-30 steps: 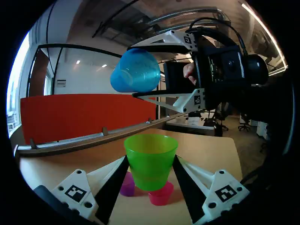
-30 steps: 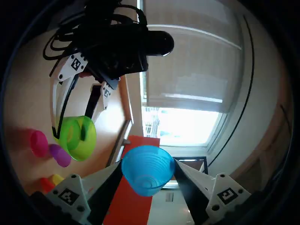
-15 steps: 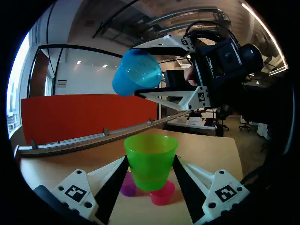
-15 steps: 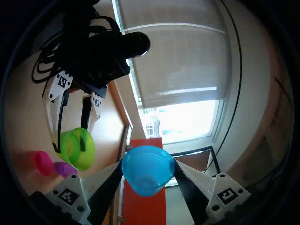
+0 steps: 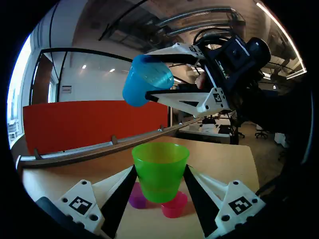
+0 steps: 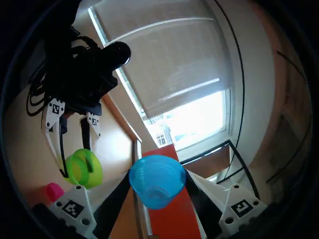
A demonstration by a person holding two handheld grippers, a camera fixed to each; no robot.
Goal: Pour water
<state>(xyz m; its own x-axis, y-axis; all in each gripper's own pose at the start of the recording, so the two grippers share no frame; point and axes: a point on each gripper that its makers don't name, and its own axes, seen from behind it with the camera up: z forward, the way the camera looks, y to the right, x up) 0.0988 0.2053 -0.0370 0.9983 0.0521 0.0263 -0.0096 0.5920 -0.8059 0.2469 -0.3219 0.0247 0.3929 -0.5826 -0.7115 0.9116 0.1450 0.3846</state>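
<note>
The left gripper (image 5: pixel 159 180) has its jaws closed narrow on the green cup (image 5: pixel 160 169), one finger pressing each side. The cup stands upright between the tips, raised above the table (image 5: pixel 223 159). A purple cup (image 5: pixel 136 198) and a pink cup (image 5: pixel 173 204) sit on the table just below and beyond the tips.

The right gripper (image 6: pixel 158 187) is likewise clamped on the blue cup (image 5: pixel 146 81), which sits squarely between its fingers. From the left jaws, this cup hangs above and slightly behind the green one.

A second ago the blue cup lay nearly on its side over the green rim. It has since rolled back, so its mouth now faces up and away and its base points down. The right gripper view shows the same turn: the window and table have swung round as the hand unrolls. The green cup has not shifted in its jaws.

No stream is visible, and the water level in the green cup cannot be made out. The tipping stroke looks finished and the blue cup is probably being righted.
</note>
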